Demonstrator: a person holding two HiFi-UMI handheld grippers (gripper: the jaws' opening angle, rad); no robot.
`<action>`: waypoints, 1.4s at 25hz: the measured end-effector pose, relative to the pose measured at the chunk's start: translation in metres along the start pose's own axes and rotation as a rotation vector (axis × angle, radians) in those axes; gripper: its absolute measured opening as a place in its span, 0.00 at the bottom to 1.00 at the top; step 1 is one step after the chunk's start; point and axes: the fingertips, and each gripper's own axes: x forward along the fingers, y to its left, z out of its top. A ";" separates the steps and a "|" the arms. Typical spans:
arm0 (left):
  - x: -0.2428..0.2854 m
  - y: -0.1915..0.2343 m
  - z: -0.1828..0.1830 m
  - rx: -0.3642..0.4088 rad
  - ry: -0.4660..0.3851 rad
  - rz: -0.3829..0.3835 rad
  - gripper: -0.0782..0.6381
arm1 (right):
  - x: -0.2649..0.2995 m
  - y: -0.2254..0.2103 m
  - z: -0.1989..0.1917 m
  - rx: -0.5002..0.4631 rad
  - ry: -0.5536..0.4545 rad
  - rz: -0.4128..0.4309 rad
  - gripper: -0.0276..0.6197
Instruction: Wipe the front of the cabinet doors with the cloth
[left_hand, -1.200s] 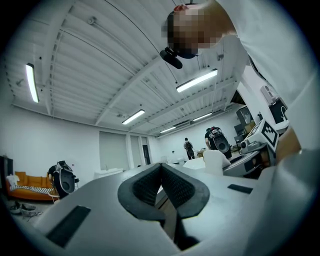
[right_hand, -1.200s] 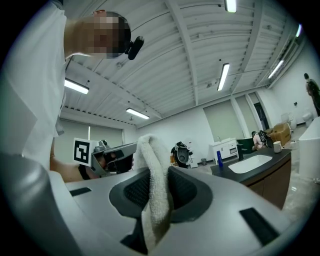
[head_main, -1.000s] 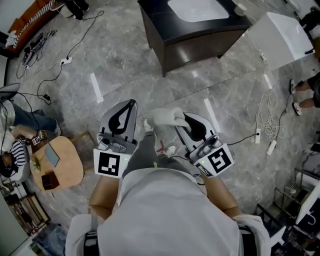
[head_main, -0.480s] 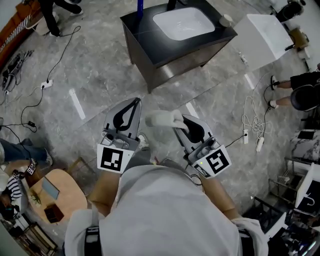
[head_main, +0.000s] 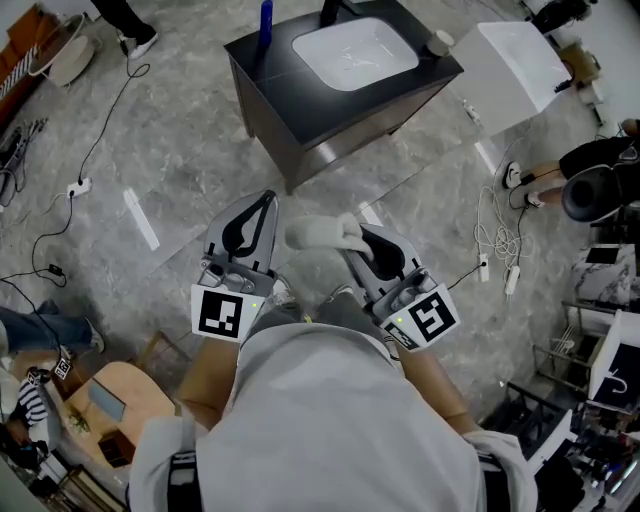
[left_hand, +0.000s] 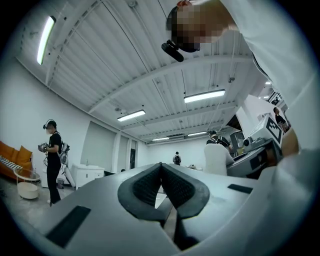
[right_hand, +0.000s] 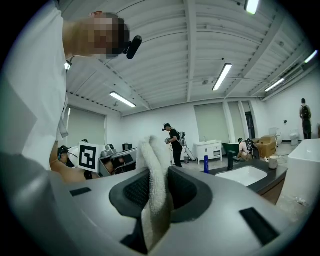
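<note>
A dark cabinet (head_main: 300, 130) with a white sink basin (head_main: 355, 52) in its top stands ahead on the grey marble floor; its corner (right_hand: 257, 181) shows at the right of the right gripper view. My right gripper (head_main: 352, 238) is shut on a white cloth (head_main: 322, 233), which sticks up between the black pads (right_hand: 155, 172). My left gripper (head_main: 262, 204) is shut with nothing in it, its pads (left_hand: 161, 181) pressed together. Both grippers are held close to my body, well short of the cabinet doors.
A blue bottle (head_main: 266, 20) and a small cup (head_main: 437, 42) stand on the cabinet top. A white box (head_main: 510, 62) sits to the right of the cabinet. Cables and power strips (head_main: 497, 250) lie on the floor. Other people (right_hand: 174, 142) stand around the room.
The view has shifted toward the cabinet, which now sits lower and closer in the head view. Both grippers keep the same pose, the right one still holding the cloth.
</note>
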 end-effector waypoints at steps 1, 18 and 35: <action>0.003 0.001 0.000 0.007 0.001 0.001 0.13 | 0.002 -0.003 0.002 -0.003 -0.006 0.005 0.19; 0.073 -0.010 -0.116 0.063 0.198 0.062 0.13 | 0.036 -0.130 -0.081 0.023 0.050 0.066 0.19; 0.126 -0.007 -0.447 0.223 0.138 0.013 0.13 | 0.159 -0.272 -0.374 -0.058 -0.089 -0.027 0.19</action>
